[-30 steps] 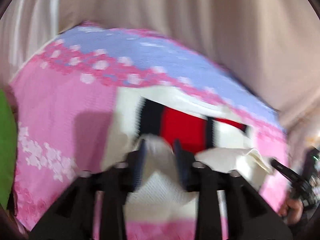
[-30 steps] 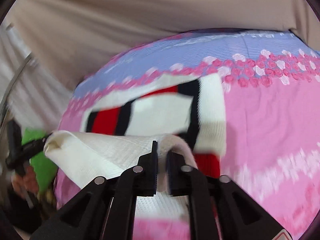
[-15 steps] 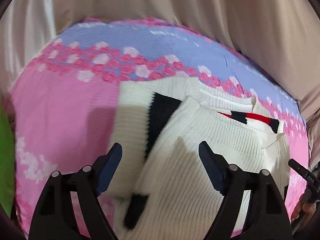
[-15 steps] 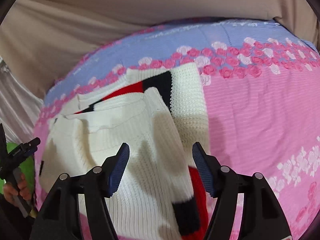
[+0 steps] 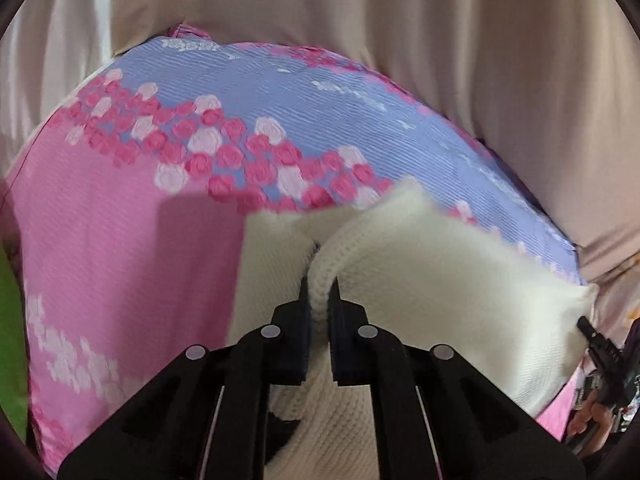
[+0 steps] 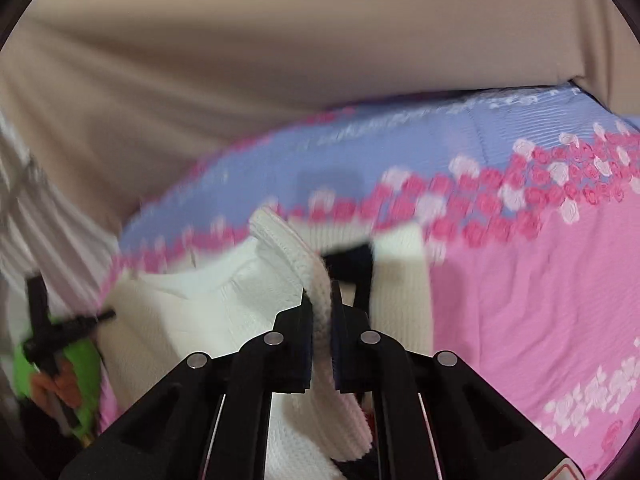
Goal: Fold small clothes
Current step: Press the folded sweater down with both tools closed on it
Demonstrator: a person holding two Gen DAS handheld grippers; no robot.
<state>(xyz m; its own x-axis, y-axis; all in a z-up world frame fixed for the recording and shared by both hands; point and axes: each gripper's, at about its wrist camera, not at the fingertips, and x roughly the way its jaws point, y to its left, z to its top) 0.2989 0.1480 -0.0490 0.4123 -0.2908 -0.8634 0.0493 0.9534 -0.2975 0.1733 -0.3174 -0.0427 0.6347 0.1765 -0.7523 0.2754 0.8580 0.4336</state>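
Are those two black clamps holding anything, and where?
Yes. Both pinch the white knitted sweater: left hand-held gripper and right hand-held gripper each grip a raised fold of its edge.

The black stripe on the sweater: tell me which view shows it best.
The right wrist view. There the black stripe crosses the white sweater just beyond the right gripper, which is shut on a knit fold. The left wrist view shows only a dark scrap low by the left gripper, also shut on the sweater.

Beige curtain [image 5: 440,60] behind floral pink-blue bedsheet [image 5: 120,248]
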